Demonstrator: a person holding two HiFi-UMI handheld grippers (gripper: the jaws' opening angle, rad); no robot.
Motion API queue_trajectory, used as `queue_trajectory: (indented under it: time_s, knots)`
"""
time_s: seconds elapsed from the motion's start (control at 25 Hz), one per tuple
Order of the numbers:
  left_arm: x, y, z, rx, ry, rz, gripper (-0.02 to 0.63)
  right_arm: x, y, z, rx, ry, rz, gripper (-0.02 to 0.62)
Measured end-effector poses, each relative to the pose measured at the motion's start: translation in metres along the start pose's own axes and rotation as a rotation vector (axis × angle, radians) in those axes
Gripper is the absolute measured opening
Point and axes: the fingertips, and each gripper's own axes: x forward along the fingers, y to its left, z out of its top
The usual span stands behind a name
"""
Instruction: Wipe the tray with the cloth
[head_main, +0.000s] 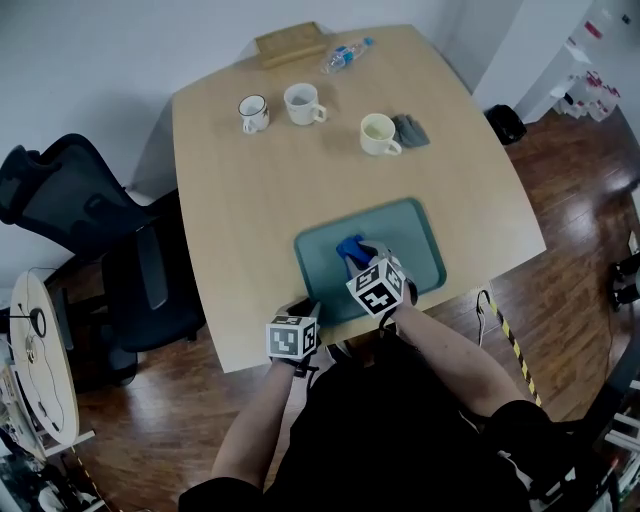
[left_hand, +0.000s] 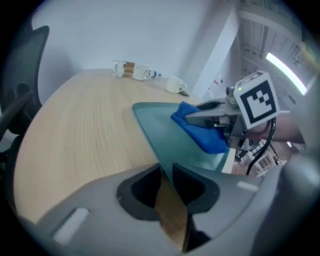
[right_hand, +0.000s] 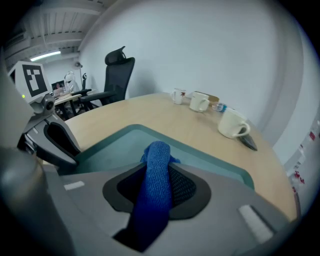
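Being pinched between the closed jaws of the right gripper (head_main: 365, 258), the cloth (right_hand: 156, 165) is lying bunched inside the tray (head_main: 420, 225), left of its middle, and its tail is being hidden deep between the jaws. The tray is resting at the near edge of the table (head_main: 240, 200); part of its near rim is being covered in the head view by the marker cube (head_main: 378, 287). The tray's near-left corner is being clamped by the left gripper (left_hand: 167, 172), though the pads' contact is hard to make out. Three mugs (head_main: 303, 102) are standing far off; a dark thing (head_main: 412, 130) beside one is being partly hidden by it.
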Motion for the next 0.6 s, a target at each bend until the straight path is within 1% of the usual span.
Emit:
queue_trajectory:
  time_s: [0.2,0.36,0.48,0.6]
  knots:
    - [-0.001,-0.001,0.001,-0.015,-0.006,0.024,0.077,-0.028,-0.085,-0.045,0.095,0.035,-0.142,0.115]
    - [0.0,-0.003,0.004,-0.018,-0.008,0.041,0.075,-0.049,-0.139,-0.073,0.147,0.059,-0.23,0.115]
    - [0.001,-0.004,0.004,-0.013,-0.006,0.042,0.077,-0.055,-0.153,-0.08,0.2,0.046,-0.255,0.115]
    - [0.001,-0.002,0.004,-0.019,-0.014,0.039,0.075,-0.046,-0.138,-0.078,0.278,0.024,-0.246,0.115]
